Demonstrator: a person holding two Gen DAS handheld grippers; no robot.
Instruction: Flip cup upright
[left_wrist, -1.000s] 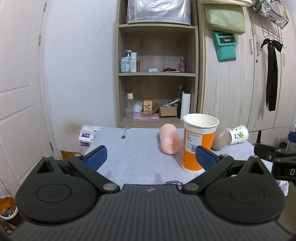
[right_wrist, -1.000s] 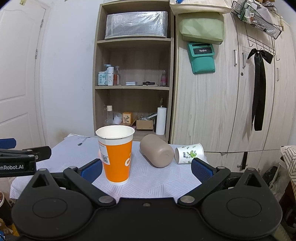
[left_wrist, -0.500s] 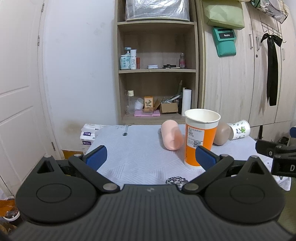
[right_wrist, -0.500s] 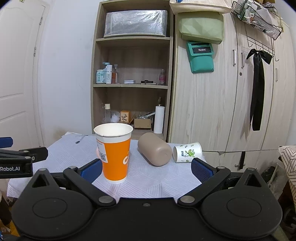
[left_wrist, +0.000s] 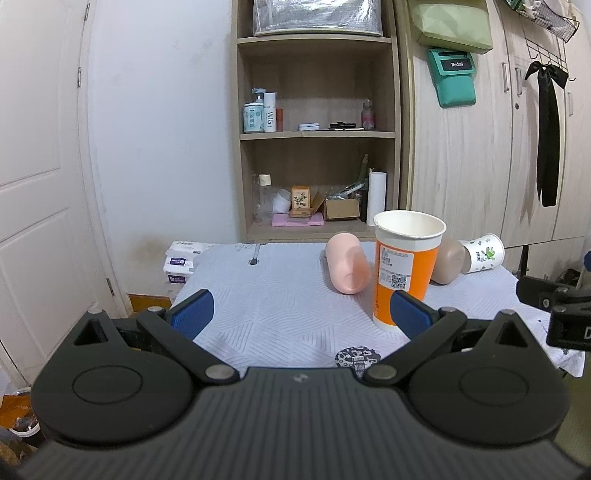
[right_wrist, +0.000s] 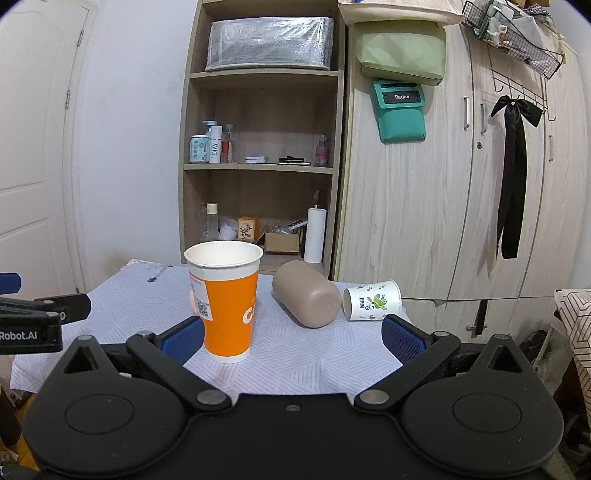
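An orange paper cup (left_wrist: 406, 266) (right_wrist: 226, 301) stands upright on the white patterned cloth. A pink cup (left_wrist: 347, 264) lies on its side behind it. A brown cup (right_wrist: 306, 293) (left_wrist: 447, 264) lies on its side to the right. A small white cup with green print (right_wrist: 372, 300) (left_wrist: 484, 253) lies on its side at the far right. My left gripper (left_wrist: 301, 317) is open and empty, near the cloth's front edge. My right gripper (right_wrist: 291, 338) is open and empty, just right of the orange cup.
The table's cloth (left_wrist: 280, 306) ends at a wooden shelf unit (left_wrist: 314, 147) and wardrobe doors (right_wrist: 461, 203). Tissue packs (left_wrist: 179, 260) sit at the table's far left corner. A white door (left_wrist: 40, 184) is on the left.
Both grippers have drawn back slightly and risen a little; the cups look a bit lower and farther. The cups have not moved.
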